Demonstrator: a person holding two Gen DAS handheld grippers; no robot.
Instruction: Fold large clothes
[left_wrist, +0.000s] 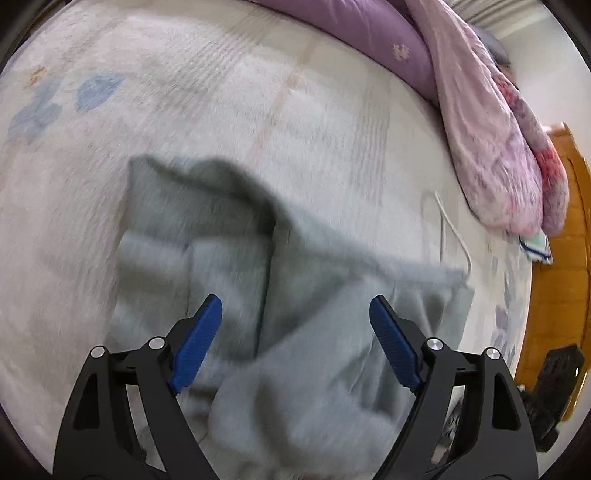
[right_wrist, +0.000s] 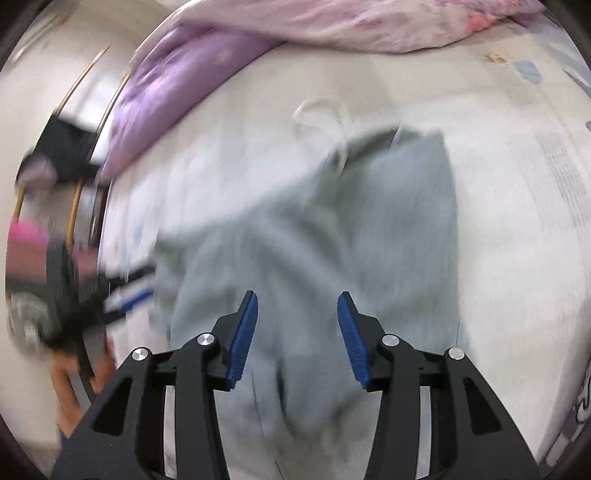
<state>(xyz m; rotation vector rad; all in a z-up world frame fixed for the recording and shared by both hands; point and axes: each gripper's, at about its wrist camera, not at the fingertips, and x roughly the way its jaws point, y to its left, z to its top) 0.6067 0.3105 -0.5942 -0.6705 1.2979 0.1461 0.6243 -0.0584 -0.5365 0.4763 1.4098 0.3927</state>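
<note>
Grey garment (left_wrist: 280, 295) lying rumpled and partly doubled over on the pale bed cover (left_wrist: 221, 92), with a white cord (left_wrist: 452, 229) just beside its far edge and a purple pillow (left_wrist: 369, 33) and pink quilt (left_wrist: 498, 147) well apart at the head of the bed.

Risks, as I judge them: the garment is bunched in uneven layers, so if I close on it here I may catch several layers, or only the top one, and drag a crooked fold. Both views are blurred, so my aim is poor; a pinch could also snag the cord or pull up the bed cover beneath.

Pose: my left gripper (left_wrist: 295, 314) points steeply down over the near part of the garment, jaws spread wide, blue pads (left_wrist: 199, 343) clear of the cloth and gripping nothing. My right gripper (right_wrist: 297, 314) is also angled down above the garment, jaws parted about halfway and empty. In the right view the other hand (right_wrist: 77, 380) and its tool show at the left edge, beside the garment's side; the blur hides whether they touch it.
</note>
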